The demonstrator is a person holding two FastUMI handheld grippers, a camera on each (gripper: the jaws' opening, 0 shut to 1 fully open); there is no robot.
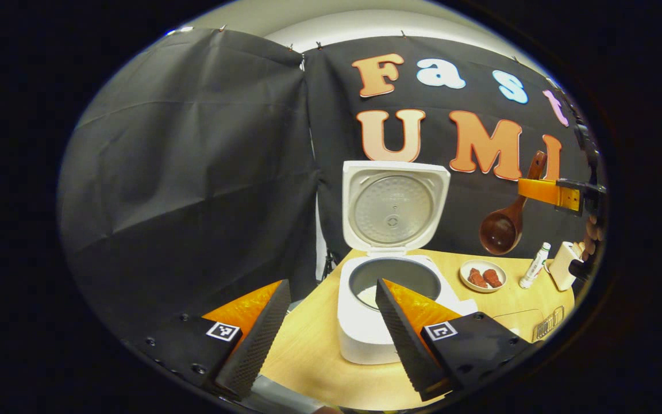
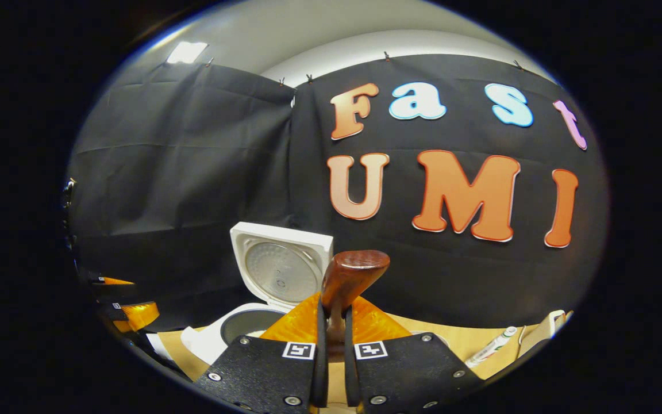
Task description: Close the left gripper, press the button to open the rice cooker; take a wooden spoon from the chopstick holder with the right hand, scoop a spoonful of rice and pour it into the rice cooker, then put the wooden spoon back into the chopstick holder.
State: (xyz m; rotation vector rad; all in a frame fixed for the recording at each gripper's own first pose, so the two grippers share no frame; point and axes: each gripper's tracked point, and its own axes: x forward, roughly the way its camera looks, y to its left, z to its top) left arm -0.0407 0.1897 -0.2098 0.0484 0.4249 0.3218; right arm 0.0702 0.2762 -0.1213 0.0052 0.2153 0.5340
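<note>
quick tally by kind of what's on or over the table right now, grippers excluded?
Rice cooker, lid open: 1
Wooden spoon, held above the table in the right gripper: 1
Small dish with reddish-brown pieces: 1
White tube or bottle: 1
Pale holder at the table's right edge: 1
Clear ribbed item, too small to identify: 1
Total: 6
</note>
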